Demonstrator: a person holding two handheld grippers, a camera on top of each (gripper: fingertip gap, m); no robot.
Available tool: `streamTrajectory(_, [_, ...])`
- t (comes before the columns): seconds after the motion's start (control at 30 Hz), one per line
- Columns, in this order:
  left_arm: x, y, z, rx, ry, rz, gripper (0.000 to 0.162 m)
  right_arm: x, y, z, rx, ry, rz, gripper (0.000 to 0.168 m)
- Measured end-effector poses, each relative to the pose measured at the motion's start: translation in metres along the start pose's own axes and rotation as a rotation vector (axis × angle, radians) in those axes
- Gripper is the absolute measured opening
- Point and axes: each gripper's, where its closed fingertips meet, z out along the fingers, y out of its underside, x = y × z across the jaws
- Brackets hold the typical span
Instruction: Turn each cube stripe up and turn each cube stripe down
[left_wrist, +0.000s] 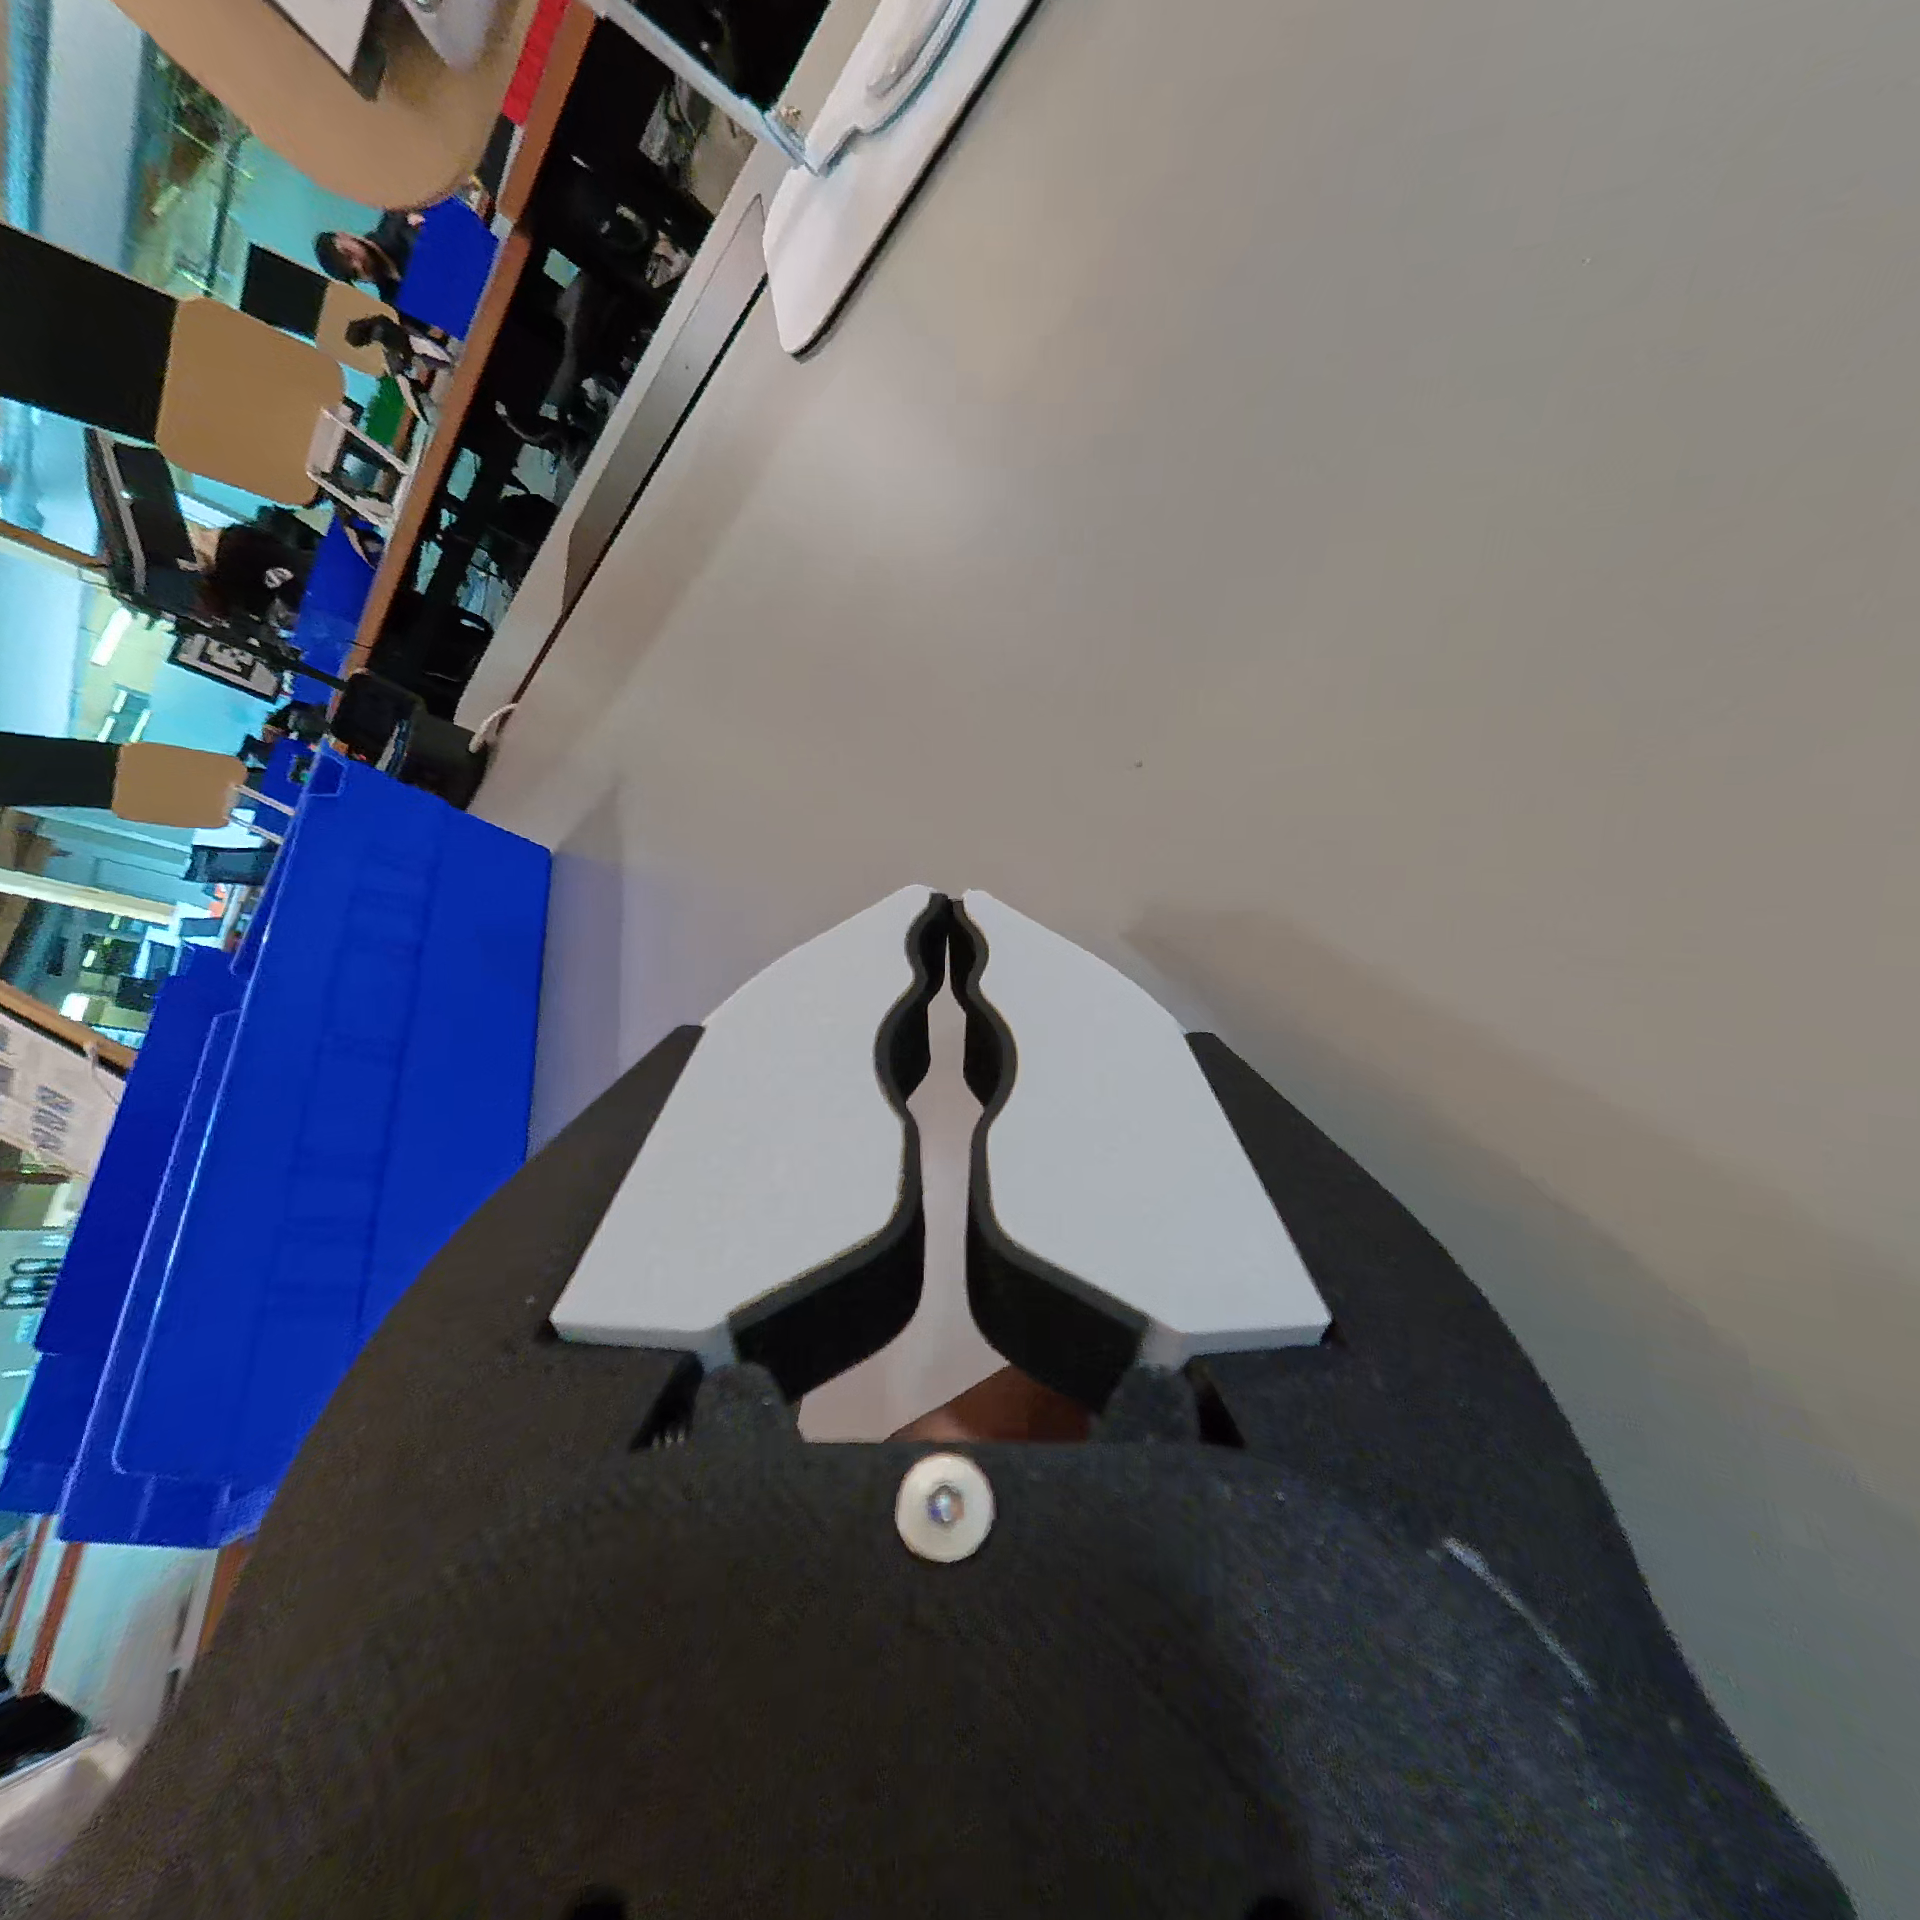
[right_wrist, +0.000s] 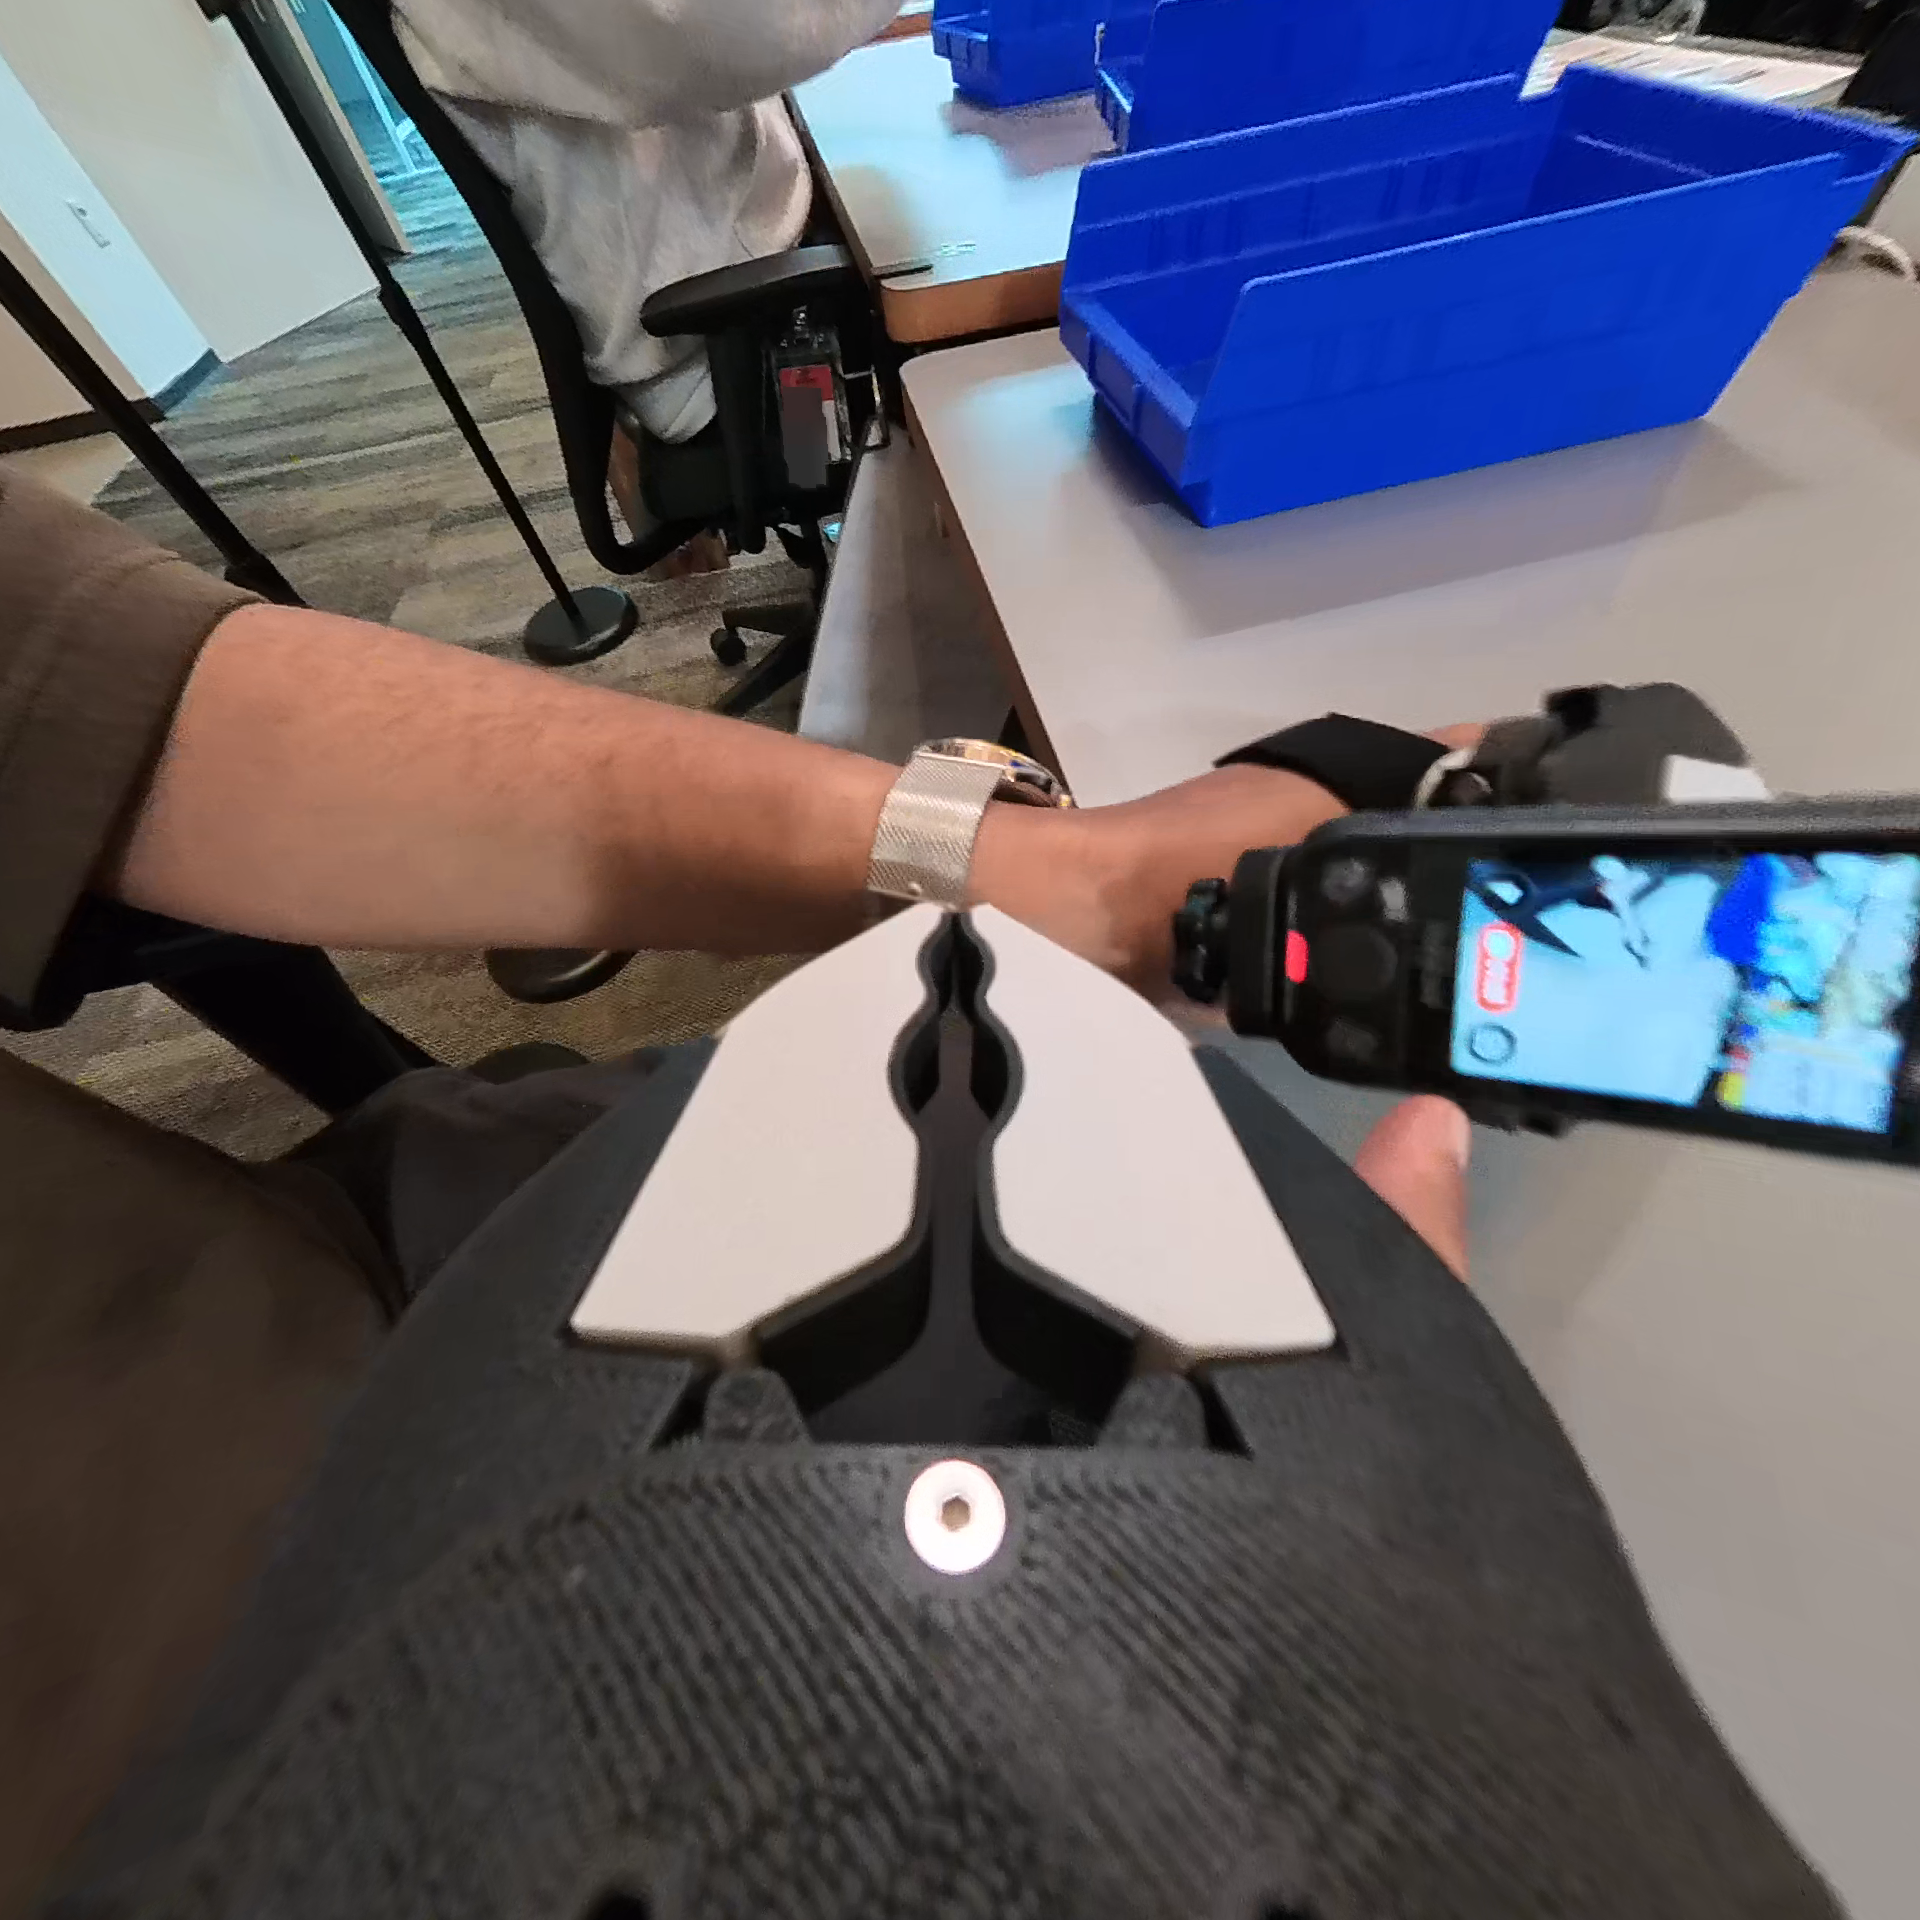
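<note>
- The left gripper (left_wrist: 954, 902) is hanging over the grey table (left_wrist: 1351, 623), rolled on its side, its jaws pressed together on nothing.
- The right gripper (right_wrist: 956, 914) is pointing at the person's forearm (right_wrist: 499, 790), its jaws likewise meeting at the tips and holding nothing.
- A blue bin (left_wrist: 343, 1122) is sitting on the table near the left gripper.
- No cube is showing in either view, so I cannot tell where the cubes are.
- A hand (right_wrist: 1132, 862) wearing a watch (right_wrist: 935, 831) is gripping the left gripper's handle beside its camera (right_wrist: 1579, 966).
</note>
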Motion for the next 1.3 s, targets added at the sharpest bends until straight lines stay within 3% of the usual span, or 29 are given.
streamTrajectory(0.17, [-0.028,0.01,0.002,-0.007,-0.003,-0.071,0.002,0.014,0.0,-0.015,0.02,0.034,0.024,0.0])
streamTrajectory(0.27, [-0.041,0.016,-0.003,0.036,0.145,-0.16,0.002,0.02,0.0,-0.019,0.03,0.032,0.046,0.0])
streamTrajectory(0.53, [-0.111,0.048,-0.016,-0.003,0.332,-0.31,0.002,0.023,0.01,-0.01,-0.007,-0.001,0.069,0.0])
streamTrajectory(0.83, [-0.159,0.071,-0.009,-0.018,0.327,-0.44,0.0,0.019,0.019,-0.025,-0.034,0.068,0.038,0.0])
streamTrajectory(1.3, [-0.159,0.056,0.007,0.006,0.397,-0.562,0.0,0.035,0.024,-0.065,0.006,0.179,0.079,0.0])
